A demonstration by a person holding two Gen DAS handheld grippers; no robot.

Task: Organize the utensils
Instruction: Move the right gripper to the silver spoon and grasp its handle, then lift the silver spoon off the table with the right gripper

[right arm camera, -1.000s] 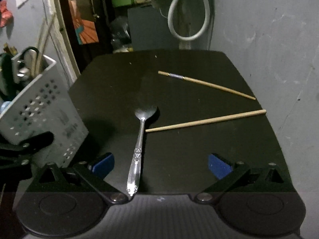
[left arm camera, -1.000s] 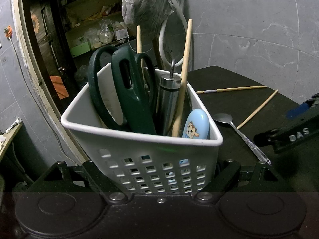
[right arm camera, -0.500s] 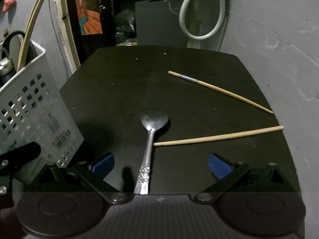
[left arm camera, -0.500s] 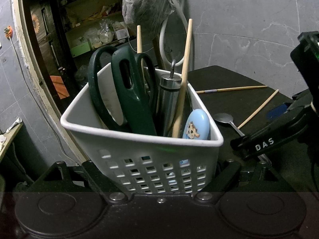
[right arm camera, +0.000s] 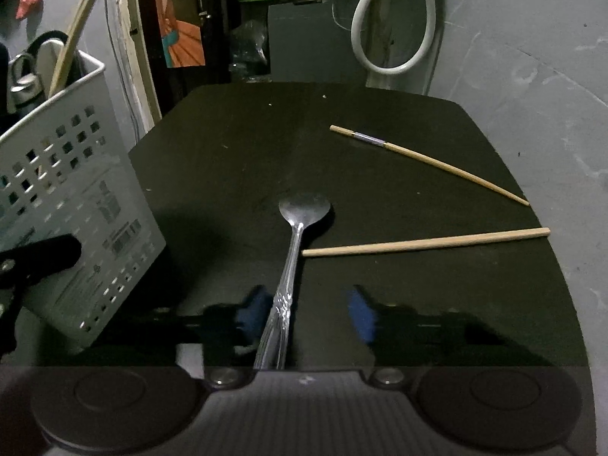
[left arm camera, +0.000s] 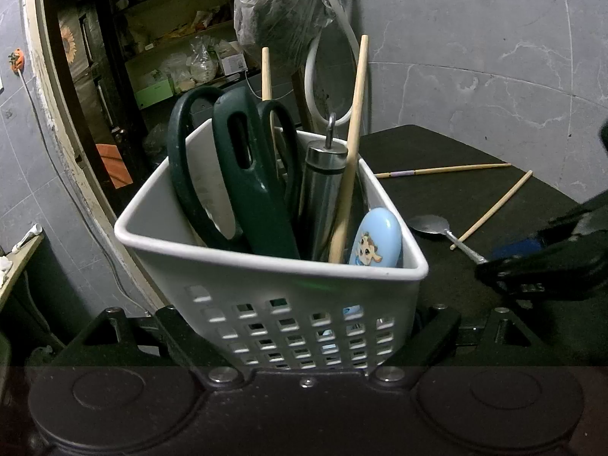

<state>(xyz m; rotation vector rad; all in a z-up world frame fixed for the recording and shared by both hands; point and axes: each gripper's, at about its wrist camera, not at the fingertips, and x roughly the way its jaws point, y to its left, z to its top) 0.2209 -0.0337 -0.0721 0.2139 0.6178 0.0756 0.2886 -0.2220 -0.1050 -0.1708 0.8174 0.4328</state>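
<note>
Three loose utensils: a spoon (right arm camera: 292, 266) and two chopsticks (right arm camera: 425, 242) lie on the dark table (right arm camera: 235, 159), centre and right of the right wrist frame.
Spoon: bowl mid-frame, handle running down toward you; one chopstick tip lies just beside its neck.
Right gripper (right arm camera: 306, 313): your jaws have just been closing, with the spoon handle between them. The left blue pad sits against the handle; the right pad stands apart, so nothing is clamped yet.
Left gripper (left arm camera: 304, 336): your fingers are pressed on the white basket (left arm camera: 266, 277), lower centre of the left wrist frame; it looks tilted.
Basket contents: green scissors (left arm camera: 243, 174), a steel cylinder, chopsticks, a blue item.
Step in hand: grasping the spoon.
Next move: finish closing, lift clear of the chopstick, carry it left to the basket opening.
</note>
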